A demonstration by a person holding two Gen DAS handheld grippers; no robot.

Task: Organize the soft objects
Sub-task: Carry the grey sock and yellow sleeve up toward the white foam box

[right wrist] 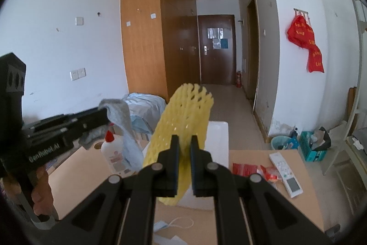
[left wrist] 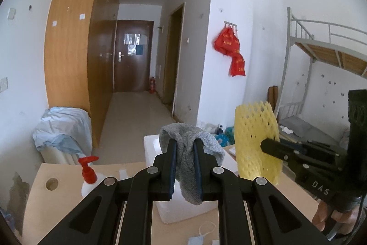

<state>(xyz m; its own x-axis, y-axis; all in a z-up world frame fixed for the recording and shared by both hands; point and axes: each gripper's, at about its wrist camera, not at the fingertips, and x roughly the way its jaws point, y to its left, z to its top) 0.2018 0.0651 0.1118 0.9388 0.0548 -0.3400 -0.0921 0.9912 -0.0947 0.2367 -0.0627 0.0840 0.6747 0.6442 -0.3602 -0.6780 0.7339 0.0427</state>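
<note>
1. The left gripper (left wrist: 185, 146) is closed on a grey sock (left wrist: 192, 153). The sock is pinched between the two fingers, bunches above the tips and hangs loose below them, clear of the table (left wrist: 64, 171).
2. The right gripper (right wrist: 184, 144) is closed on a yellow foam net sleeve (right wrist: 183, 121). The sleeve stands tilted above the fingers and its lower end hangs beneath them.
3. Both items are held in the air above a white foam box (left wrist: 151, 148), which sits on the table.
4. In the left wrist view, the sleeve is to the right of the sock, well apart from it.
5. A pump bottle (left wrist: 88, 178) with a red top stands on the table, left of the box.
6. A remote control (right wrist: 285, 171) and a red packet (right wrist: 243, 168) lie on the table to the right of the box.
7. A face mask (left wrist: 201, 237) lies on the near edge of the table.
</note>
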